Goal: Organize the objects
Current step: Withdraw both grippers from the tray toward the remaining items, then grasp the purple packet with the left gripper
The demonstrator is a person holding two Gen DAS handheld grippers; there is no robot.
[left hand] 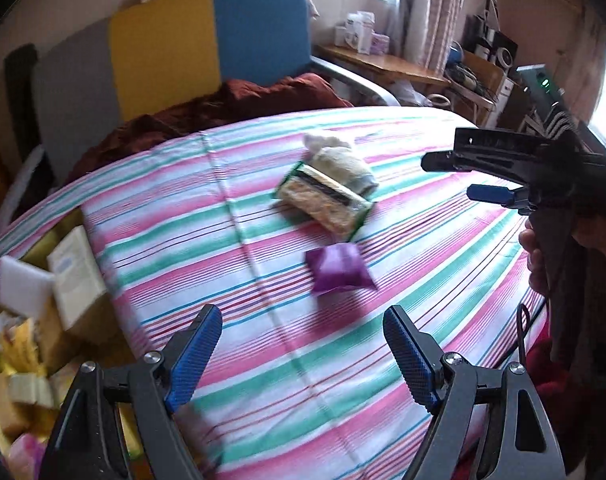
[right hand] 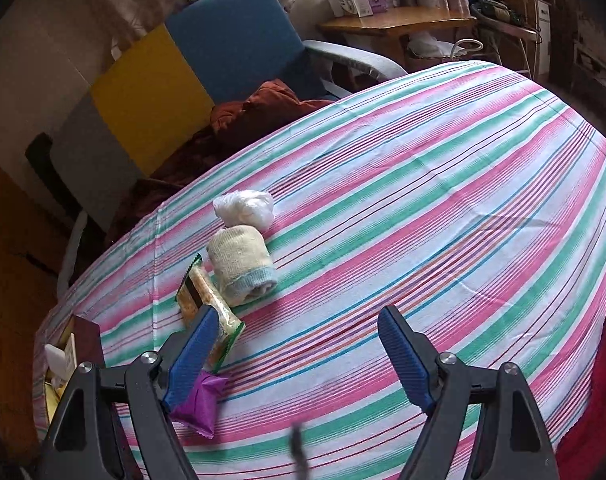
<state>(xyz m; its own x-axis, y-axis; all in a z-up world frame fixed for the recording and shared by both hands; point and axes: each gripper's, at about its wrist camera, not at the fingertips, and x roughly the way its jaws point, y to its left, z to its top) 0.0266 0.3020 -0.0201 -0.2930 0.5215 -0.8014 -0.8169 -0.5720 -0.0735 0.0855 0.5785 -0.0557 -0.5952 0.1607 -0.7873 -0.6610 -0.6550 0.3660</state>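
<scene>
The left tongs (left hand: 303, 354) hang open above the striped surface (left hand: 403, 304), their 2 blue pads wide apart with nothing between them. Ahead lies a purple packet (left hand: 340, 268); beyond it a green-edged snack pack (left hand: 323, 200) touches a rolled cream cloth (left hand: 343, 164). At the right edge a hand (left hand: 543, 256) holds the right tongs (left hand: 447, 178), side-on and parted. A box of packets (left hand: 51, 312) sits at the left edge.

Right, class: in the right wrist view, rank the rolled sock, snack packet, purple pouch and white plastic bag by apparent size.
1. Snack packet, partly hidden.
2. Rolled sock, close to it, unsure.
3. White plastic bag.
4. Purple pouch, nearest yet half hidden by a finger.
</scene>
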